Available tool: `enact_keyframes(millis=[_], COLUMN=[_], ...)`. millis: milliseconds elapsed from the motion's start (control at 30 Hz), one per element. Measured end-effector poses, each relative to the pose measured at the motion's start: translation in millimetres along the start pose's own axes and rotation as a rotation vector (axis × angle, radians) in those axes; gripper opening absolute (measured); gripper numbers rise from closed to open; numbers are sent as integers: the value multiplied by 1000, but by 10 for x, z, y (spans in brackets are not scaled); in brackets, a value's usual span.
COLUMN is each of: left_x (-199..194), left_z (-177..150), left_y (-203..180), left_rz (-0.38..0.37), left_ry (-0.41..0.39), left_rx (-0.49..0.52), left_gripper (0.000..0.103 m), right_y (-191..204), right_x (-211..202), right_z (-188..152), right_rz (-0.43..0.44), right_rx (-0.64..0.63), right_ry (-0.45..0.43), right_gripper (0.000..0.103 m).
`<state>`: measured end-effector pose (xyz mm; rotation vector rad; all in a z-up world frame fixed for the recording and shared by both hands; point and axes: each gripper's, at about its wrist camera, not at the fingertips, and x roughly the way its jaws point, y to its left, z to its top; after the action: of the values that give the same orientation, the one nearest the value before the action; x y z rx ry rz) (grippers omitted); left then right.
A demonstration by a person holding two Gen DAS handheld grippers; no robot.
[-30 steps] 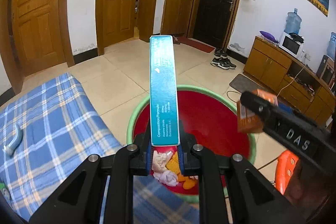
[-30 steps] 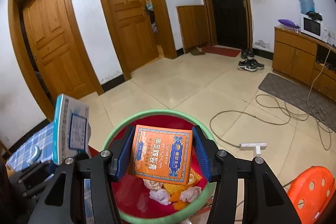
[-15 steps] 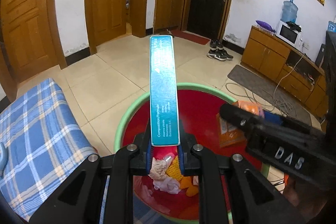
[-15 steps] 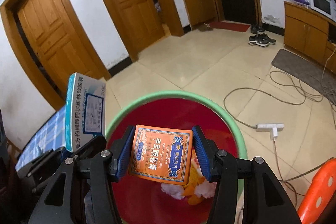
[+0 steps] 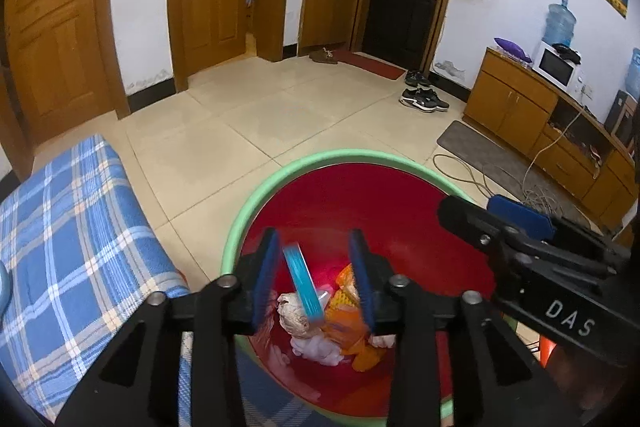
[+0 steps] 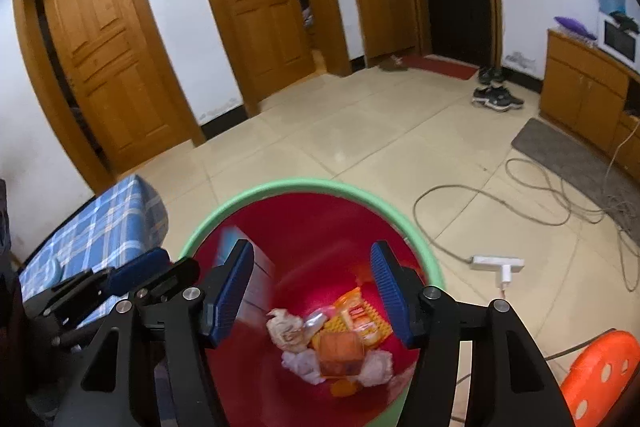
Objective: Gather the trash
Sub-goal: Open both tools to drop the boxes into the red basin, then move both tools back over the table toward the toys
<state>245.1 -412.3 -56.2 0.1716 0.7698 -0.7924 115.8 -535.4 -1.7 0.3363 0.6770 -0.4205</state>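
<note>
A red bin with a green rim (image 5: 256, 195) (image 6: 224, 207) sits right below both grippers, with crumpled tissues (image 6: 300, 363) and wrappers at its bottom. My left gripper (image 5: 314, 279) is open over it and its jaws are opening. A teal box (image 5: 302, 279) is tilted and blurred between the pads, touching neither. My right gripper (image 6: 311, 291) is open too, jaws opening, with nothing between them. An orange box (image 6: 340, 351) lies on the trash under it. The right gripper (image 5: 484, 213) also shows at the right of the left wrist view.
A blue plaid cushion (image 5: 80, 247) lies left of the bin. An orange stool (image 6: 600, 371) stands at its right. Cables and a white power strip (image 6: 496, 263) lie on the tiled floor, with shoes (image 5: 424, 99) and a wooden cabinet (image 5: 516, 107) further off.
Both grippers have opened over the bin. The teal box has slipped out of the left pads and tips downward. The orange box has dropped from the right pads onto the trash.
</note>
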Motion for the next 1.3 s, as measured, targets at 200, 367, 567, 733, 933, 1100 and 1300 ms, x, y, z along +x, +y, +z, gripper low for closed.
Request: enact_keyframes(millis=[200, 367, 567, 733, 933, 1100, 1300], left_x=[-37, -64, -20, -30, -157, -378, -784], left_z=[-24, -23, -7, -17, -55, -107, -377], left_y=[-14, -111, -27, 0, -40, 182, 705], left_rz=[14, 25, 14, 20, 119, 143, 269], left_ry=[-17, -33, -13, -18, -38, -7, -17], left_rx=[19, 62, 28, 13, 48, -22, -116], left_gripper=[51, 53, 54, 54, 54, 54, 54], right_y=[-96, -121, -147, -142, 28, 221, 529], right_x=[1, -16, -15, -14, -70, -129, -123], right_z=[22, 15, 10, 10, 10, -22, -100], right_rz=[11, -3, 4, -1, 28, 50, 106], right_rx=[20, 29, 44, 37, -6, -72, -117], right_ry=[1, -2, -3, -5, -19, -36, -14], right_gripper=[62, 62, 62, 62, 62, 62, 63])
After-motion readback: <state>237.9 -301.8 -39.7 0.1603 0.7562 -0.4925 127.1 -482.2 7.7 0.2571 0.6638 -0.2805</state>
